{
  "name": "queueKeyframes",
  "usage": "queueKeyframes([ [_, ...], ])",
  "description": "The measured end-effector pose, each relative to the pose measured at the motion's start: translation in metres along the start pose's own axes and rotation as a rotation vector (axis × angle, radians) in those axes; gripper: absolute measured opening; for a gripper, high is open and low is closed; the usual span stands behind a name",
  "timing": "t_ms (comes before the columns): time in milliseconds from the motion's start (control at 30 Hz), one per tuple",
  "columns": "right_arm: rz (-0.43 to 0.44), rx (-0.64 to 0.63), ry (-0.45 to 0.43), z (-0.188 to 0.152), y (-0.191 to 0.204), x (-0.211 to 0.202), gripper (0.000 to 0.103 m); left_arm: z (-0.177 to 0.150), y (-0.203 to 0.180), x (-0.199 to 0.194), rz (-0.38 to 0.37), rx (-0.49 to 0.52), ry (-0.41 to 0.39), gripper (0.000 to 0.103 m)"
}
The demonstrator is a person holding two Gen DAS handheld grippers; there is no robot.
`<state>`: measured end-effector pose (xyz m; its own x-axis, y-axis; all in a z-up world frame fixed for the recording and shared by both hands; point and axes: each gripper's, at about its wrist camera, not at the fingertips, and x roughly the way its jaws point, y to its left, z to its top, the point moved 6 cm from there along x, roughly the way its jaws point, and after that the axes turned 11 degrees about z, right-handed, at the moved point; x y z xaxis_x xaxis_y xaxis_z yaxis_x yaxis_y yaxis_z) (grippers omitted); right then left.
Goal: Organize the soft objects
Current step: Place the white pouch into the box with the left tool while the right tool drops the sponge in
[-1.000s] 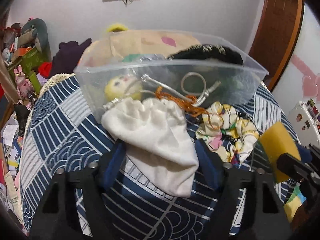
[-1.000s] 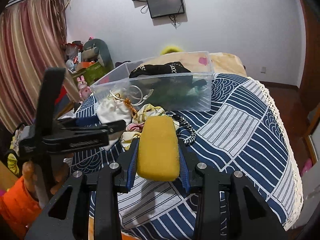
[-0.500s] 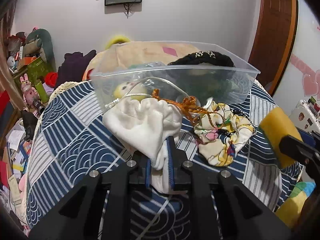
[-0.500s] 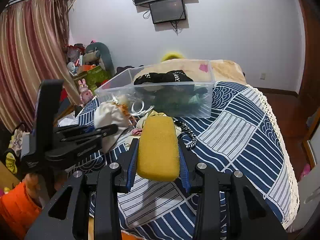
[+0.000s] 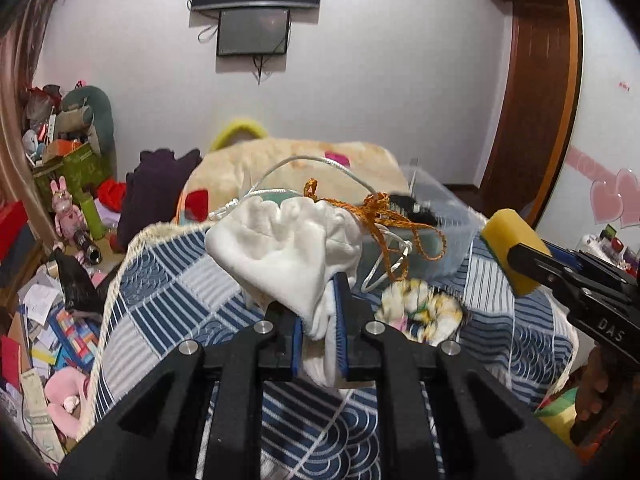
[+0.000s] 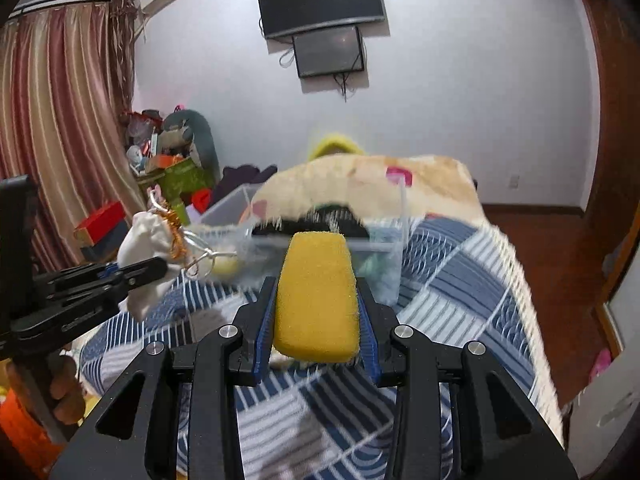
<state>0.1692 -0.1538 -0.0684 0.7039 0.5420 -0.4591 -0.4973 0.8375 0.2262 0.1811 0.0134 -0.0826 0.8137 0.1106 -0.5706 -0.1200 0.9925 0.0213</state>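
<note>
My left gripper point(image 5: 318, 320) is shut on a white drawstring pouch point(image 5: 286, 252) with white and orange cords, held up above the bed; it also shows in the right wrist view point(image 6: 150, 256). My right gripper point(image 6: 316, 320) is shut on a yellow sponge point(image 6: 316, 300), seen at the right of the left wrist view point(image 5: 510, 252). The clear plastic bin point(image 6: 384, 248) with a black item and other soft things stands beyond on the bed point(image 5: 160, 280). A floral scrunchie point(image 5: 424, 312) lies on the bedspread.
A beige plush blanket point(image 6: 380, 180) lies behind the bin. Toys, boxes and papers clutter the floor at the left point(image 5: 52, 312). A curtain point(image 6: 52, 128) hangs left; a wooden door point(image 5: 536, 88) stands right.
My left gripper closed on the white pouch and lifted it off the bed. Both grippers rose and tilted up; the right one still holds the sponge.
</note>
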Motion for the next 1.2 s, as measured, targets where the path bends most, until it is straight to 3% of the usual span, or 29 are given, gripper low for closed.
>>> queueKeyframes([
  [300, -0.035, -0.038, -0.057, 0.04, -0.007, 0.013, 0.033, 0.046, -0.003, 0.003, 0.01, 0.007, -0.076, 0.013],
  [600, -0.065, -0.029, -0.058, 0.064, -0.021, 0.039, 0.033, 0.072, 0.002, 0.042, -0.015, -0.03, -0.005, 0.013],
  [1067, -0.054, -0.01, 0.097, 0.045, -0.041, 0.09, 0.033, 0.058, -0.019, 0.104, -0.013, 0.056, 0.096, 0.013],
  [1200, -0.066, -0.049, 0.102, 0.041, -0.039, 0.091, 0.034, 0.054, -0.025, 0.11, 0.01, 0.086, 0.094, 0.014],
])
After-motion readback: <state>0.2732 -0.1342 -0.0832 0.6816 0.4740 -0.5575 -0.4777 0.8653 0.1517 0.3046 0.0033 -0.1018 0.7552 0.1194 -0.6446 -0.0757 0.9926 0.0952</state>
